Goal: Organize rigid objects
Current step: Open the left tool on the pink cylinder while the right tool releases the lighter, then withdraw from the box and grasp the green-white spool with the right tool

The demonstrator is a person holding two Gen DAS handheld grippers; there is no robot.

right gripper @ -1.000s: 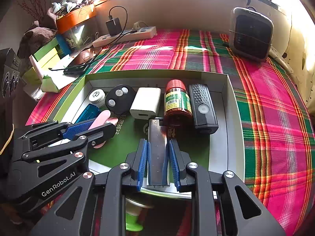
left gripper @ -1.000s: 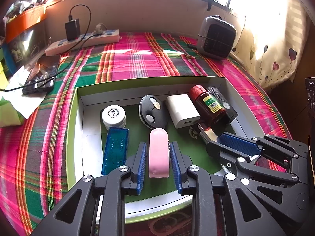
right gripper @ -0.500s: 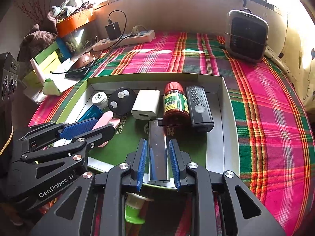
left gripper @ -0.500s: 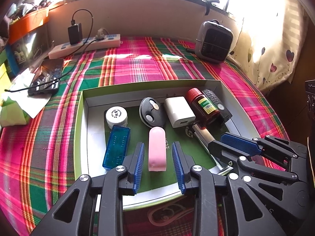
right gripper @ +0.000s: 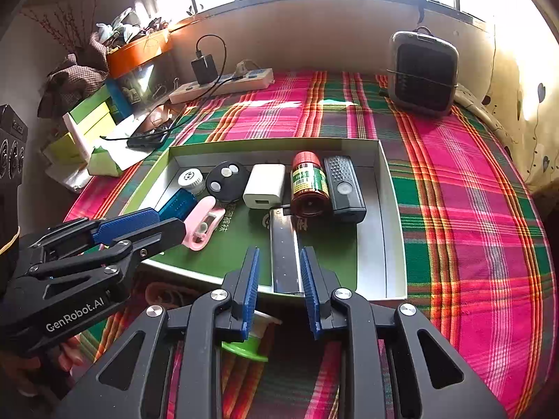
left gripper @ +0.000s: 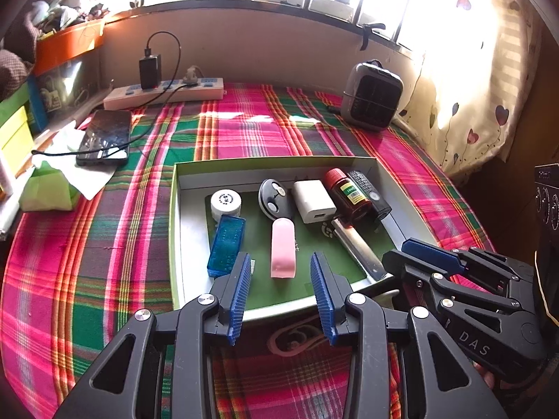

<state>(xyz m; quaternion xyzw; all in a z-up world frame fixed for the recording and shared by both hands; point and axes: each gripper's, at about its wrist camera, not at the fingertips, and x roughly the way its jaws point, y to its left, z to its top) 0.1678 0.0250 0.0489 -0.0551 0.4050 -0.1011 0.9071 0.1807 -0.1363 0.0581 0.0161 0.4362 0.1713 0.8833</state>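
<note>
A green-rimmed tray (left gripper: pixel 174 230) on the plaid cloth holds a white cap (left gripper: pixel 226 202), blue clear case (left gripper: pixel 226 244), black fob (left gripper: pixel 274 197), white charger (left gripper: pixel 313 200), red-capped bottle (left gripper: pixel 347 192) and black remote (left gripper: pixel 368 192). My left gripper (left gripper: pixel 280 258) is opening. The pink case (left gripper: pixel 282 248) lies flat just beyond its tips, untouched. A metal bar (right gripper: pixel 283 244) rests in the tray with its near end on the front rim. My right gripper (right gripper: pixel 279 251) straddles that end. Its jaws are starting to open, and a gap shows at the left pad.
A power strip (left gripper: pixel 164 92) with a plugged charger, a phone (left gripper: pixel 104 138) and a green carton (left gripper: pixel 45 188) sit at the back left. A small heater (left gripper: pixel 372 101) stands at the back right. A green-and-white spool (right gripper: pixel 251 342) lies under my right gripper.
My left jaws have spread off the pink case and pulled back and up. The right gripper has backed toward the tray's front rim, so the bar now sits nearer its fingertips.
</note>
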